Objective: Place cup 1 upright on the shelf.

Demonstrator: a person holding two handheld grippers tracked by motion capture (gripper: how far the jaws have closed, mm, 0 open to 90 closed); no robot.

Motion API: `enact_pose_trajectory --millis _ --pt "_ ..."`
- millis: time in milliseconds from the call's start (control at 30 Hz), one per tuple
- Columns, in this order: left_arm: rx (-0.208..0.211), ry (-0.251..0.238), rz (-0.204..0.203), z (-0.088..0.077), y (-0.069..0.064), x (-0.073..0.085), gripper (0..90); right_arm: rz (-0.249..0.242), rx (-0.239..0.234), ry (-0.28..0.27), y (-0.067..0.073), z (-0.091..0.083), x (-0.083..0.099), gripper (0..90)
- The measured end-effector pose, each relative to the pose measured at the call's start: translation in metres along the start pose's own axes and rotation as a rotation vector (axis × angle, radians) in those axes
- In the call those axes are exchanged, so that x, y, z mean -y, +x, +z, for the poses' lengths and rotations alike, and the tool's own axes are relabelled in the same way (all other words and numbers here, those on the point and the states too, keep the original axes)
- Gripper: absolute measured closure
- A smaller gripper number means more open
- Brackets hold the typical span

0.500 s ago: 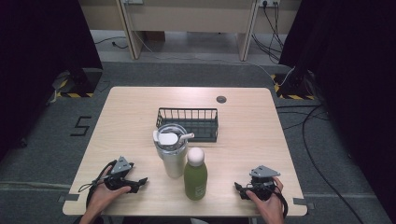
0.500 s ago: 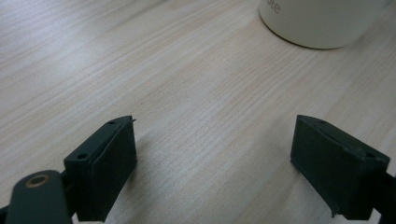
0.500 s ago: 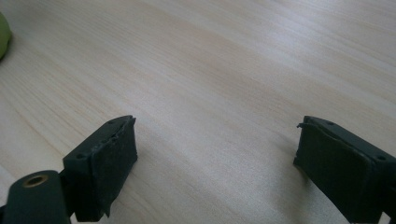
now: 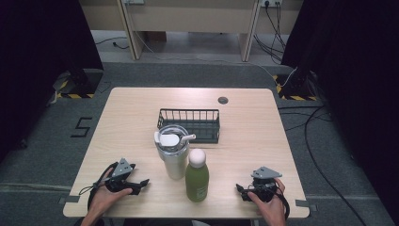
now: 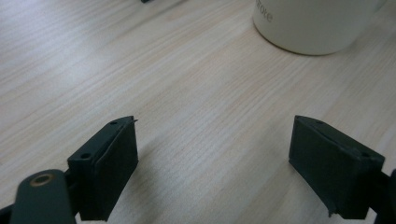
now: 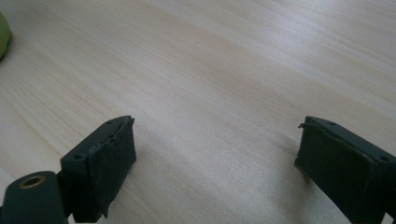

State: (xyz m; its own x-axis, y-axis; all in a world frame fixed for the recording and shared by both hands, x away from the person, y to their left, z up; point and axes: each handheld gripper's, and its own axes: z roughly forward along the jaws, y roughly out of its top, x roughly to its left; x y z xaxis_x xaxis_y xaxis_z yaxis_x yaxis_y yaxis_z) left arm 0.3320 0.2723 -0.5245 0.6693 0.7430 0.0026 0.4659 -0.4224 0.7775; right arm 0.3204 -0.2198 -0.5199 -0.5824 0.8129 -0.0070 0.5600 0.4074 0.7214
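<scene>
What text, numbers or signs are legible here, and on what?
"5" in black on the grey floor left of the table.
"...rote", the cut-off tail of a grey word, on the cream tumbler in the left gripper view.
Green bottle: nothing printed can be made out at this size.

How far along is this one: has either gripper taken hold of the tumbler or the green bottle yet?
Nothing looks done. The cream tumbler and green bottle stand upright side by side on the table, in front of the wire basket, which looks empty. In hand: nothing; the left gripper and right gripper rest near the table's front edge, jaws wide apart over bare wood. Every grasp and move is left.
</scene>
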Motion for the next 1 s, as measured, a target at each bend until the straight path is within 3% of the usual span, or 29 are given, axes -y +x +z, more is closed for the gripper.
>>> enact_pose_trajectory --millis 333,500,833,1000 --pt "0.024 -0.109 -0.023 -0.005 -0.002 -0.004 14.9 -0.002 -0.001 0.002 0.000 0.001 -0.001 10.9" --pt "0.054 -0.172 -0.029 -0.006 -0.007 -0.008 14.9 -0.002 -0.001 0.002 0.000 0.001 -0.001 10.9" --pt "0.096 -0.249 0.006 -0.002 -0.019 -0.019 14.9 -0.004 -0.001 0.002 0.000 0.001 -0.001 10.6" --pt "0.120 -0.274 0.003 0.002 -0.025 -0.025 14.9 -0.004 0.000 0.001 -0.001 0.001 -0.001 10.3"
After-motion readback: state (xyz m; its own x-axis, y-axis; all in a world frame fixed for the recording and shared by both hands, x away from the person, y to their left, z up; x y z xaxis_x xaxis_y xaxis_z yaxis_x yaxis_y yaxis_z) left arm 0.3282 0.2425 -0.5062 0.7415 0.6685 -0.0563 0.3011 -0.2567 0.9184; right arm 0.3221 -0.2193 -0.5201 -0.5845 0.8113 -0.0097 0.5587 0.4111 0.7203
